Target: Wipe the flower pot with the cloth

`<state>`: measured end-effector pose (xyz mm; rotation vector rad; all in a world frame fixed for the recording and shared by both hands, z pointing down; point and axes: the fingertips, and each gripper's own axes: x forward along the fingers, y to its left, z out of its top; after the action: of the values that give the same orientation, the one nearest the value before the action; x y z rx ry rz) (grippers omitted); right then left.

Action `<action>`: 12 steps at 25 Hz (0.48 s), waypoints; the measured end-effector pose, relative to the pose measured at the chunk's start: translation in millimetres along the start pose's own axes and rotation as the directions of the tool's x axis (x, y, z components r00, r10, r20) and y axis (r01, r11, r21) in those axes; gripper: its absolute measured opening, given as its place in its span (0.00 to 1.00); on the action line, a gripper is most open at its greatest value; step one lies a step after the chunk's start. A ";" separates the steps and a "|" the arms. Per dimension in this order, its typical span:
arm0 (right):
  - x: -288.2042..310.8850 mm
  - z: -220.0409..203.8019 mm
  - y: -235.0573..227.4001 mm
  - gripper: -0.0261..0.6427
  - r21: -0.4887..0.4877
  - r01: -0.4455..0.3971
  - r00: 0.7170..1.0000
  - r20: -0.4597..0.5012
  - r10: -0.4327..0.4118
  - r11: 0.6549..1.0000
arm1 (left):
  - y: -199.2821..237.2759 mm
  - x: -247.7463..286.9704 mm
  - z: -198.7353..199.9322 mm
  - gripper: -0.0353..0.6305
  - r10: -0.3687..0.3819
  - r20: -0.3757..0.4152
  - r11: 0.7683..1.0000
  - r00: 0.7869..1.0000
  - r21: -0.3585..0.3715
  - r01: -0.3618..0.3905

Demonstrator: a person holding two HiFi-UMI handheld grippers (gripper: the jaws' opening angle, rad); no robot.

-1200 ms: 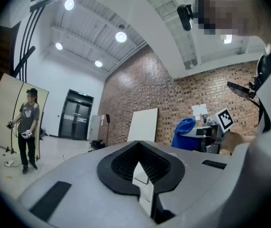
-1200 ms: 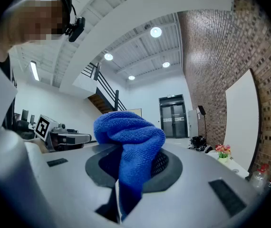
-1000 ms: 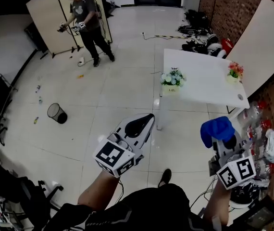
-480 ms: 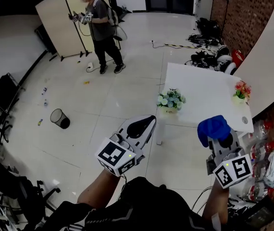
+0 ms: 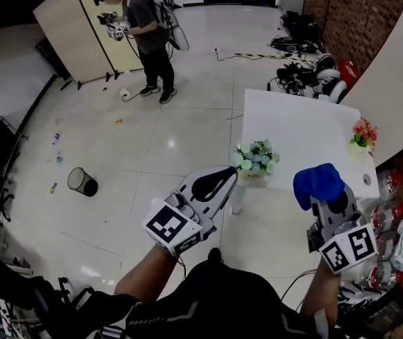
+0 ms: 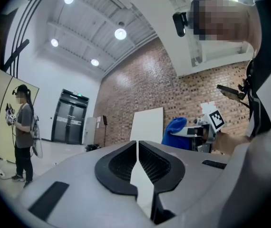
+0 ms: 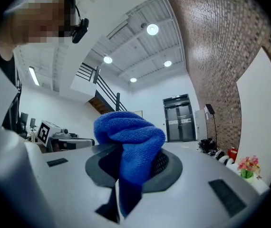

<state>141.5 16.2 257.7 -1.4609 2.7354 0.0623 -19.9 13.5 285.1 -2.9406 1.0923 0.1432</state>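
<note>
- Presently the right gripper (image 5: 331, 203) is clamped on the blue cloth (image 5: 317, 184). A wad bulges past the tips, probably to serve as the wiping face.
- The left gripper (image 5: 223, 176) has its jaws pressed together with nothing between them. It is likely kept free to steady the pot.
- The flower pot (image 5: 256, 171), with white blooms, stands at the near-left corner of the white table (image 5: 300, 129), close to both edges. Both grippers are well apart from it.
- A second pot (image 5: 362, 135), with red flowers, sits near the table's right edge.
- Open tiled floor lies left of the table and clutter lines the brick-wall side. A hard wipe could push the pot off the corner.
</note>
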 end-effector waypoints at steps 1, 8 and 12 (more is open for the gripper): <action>9.0 1.1 0.0 0.14 -0.007 0.001 1.000 0.002 -0.001 1.000 | 10.2 3.0 -1.0 0.06 -0.006 -0.002 1.000 1.000 0.005 0.006; 55.2 -6.8 -21.6 0.14 0.020 0.031 0.999 -0.011 -0.031 0.999 | 47.8 38.0 -17.2 0.07 -0.064 -0.029 0.998 0.998 0.021 0.064; 75.6 -9.6 -42.8 0.14 0.021 0.010 1.000 -0.016 -0.010 1.000 | 64.3 62.3 -18.7 0.07 -0.050 -0.024 0.999 0.998 0.007 0.050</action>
<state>134.9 -70.8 262.5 -1.4764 2.7321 0.0213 -13.2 -76.4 300.3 -2.9677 1.0186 0.1036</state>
